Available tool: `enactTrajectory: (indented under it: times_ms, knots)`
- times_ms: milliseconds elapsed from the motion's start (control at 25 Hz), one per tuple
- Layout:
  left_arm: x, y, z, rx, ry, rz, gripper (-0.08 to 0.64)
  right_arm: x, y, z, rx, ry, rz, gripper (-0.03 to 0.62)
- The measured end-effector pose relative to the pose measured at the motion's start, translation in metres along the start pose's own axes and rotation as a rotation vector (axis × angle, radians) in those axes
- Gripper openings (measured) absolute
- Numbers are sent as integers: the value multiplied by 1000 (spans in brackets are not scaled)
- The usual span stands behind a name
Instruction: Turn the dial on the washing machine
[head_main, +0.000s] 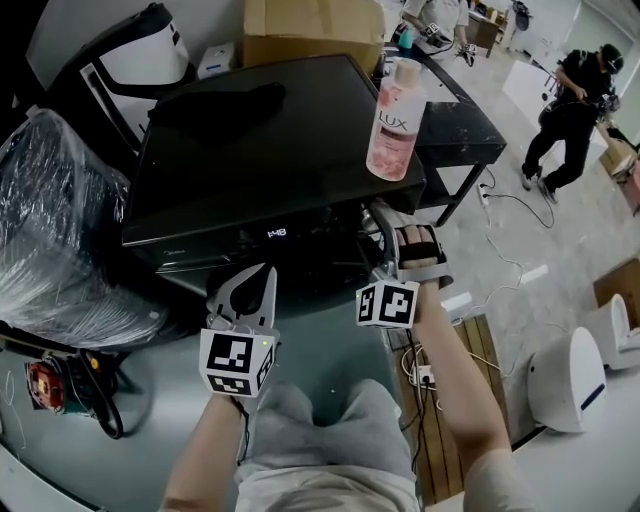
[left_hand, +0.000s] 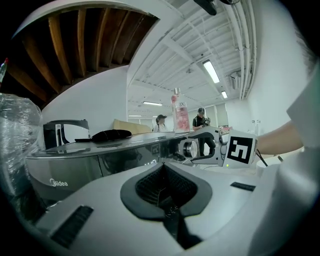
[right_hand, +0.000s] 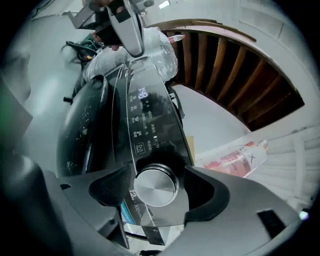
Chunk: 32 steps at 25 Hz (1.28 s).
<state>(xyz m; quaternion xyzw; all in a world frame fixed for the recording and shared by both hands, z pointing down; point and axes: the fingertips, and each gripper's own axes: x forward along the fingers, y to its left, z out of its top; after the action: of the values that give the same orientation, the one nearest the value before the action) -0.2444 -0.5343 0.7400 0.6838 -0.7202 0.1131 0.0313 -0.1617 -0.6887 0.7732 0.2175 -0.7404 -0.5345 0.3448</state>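
The black washing machine (head_main: 250, 150) stands in front of me with its display (head_main: 277, 233) lit. Its round silver dial (right_hand: 155, 186) sits on the control panel (right_hand: 142, 115). In the right gripper view my right gripper (right_hand: 156, 189) has a jaw on each side of the dial, and a gap shows between each pad and the dial's rim. In the head view the right gripper (head_main: 400, 245) is at the machine's front right. My left gripper (head_main: 245, 290) hangs lower left of the panel, shut on nothing. From the left gripper view the dial (left_hand: 190, 148) shows between the right gripper's jaws.
A pink bottle (head_main: 395, 120) stands on the lid's right corner and a black cloth (head_main: 215, 105) lies on the lid. A plastic-wrapped bundle (head_main: 50, 230) sits at the left and a cardboard box (head_main: 310, 30) behind. A wooden pallet (head_main: 450, 420) and white appliances (head_main: 570, 380) are at the right. A person (head_main: 570, 110) stands far right.
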Motion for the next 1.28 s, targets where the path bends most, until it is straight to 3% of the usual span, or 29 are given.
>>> enactTrajectory:
  times_ms: [240,400,520,680,920,1120,1280]
  knots:
    - [5,2,-15,-17,31,0,20,5,0,-3,-81,20,-53,354]
    - [6,1,-19,-26,37,-2,20,6,-4,-2,-16,14,-85,331]
    - [4,0,-22,-31,45,-7,20,3,-5,-2,167,-25,-88,293]
    - [7,1,-26,-48,55,-10,20,4,-14,-6,418,-78,-81,291]
    - [5,3,-20,-44,50,-16,20,2,-20,-9,642,-112,-69,291]
    - [2,8,-16,-54,42,-14,20,1,-27,-16,1014,-167,-52,291]
    - [-1,12,-12,-88,57,-31,18,-1,-26,-22,1111,-157,-34,293]
